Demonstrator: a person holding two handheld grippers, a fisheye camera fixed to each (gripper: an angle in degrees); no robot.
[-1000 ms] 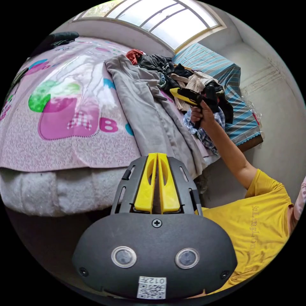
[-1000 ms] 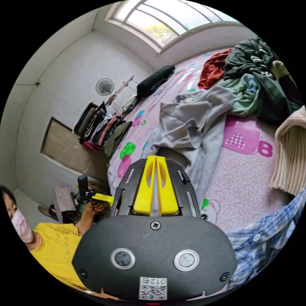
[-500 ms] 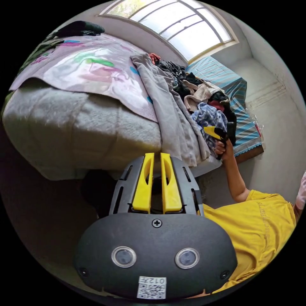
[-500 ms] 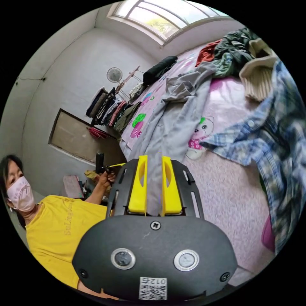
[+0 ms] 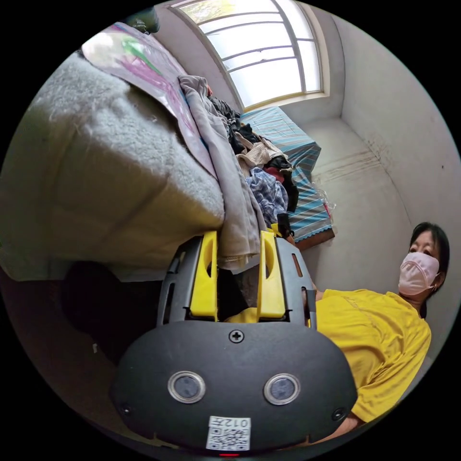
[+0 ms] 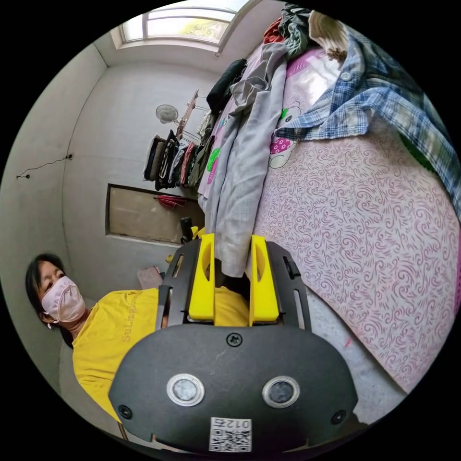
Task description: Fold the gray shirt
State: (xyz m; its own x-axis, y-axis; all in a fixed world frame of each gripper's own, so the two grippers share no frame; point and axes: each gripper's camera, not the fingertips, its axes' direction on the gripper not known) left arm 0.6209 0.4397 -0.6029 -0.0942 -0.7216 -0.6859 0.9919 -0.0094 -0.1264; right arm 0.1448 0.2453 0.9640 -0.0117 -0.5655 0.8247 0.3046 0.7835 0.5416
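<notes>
We hold our left gripper [image 5: 237, 261] with its yellow jaws spread apart, the hanging hem of the gray shirt [image 5: 225, 177] lying in the gap between them, not pinched. Our right gripper [image 6: 232, 266] is likewise parted, the shirt's edge dangling between its jaws; just beyond them the shirt runs up across the pink bedsheet [image 6: 365, 201], with a blue plaid shirt [image 6: 379, 96] farther off.
</notes>
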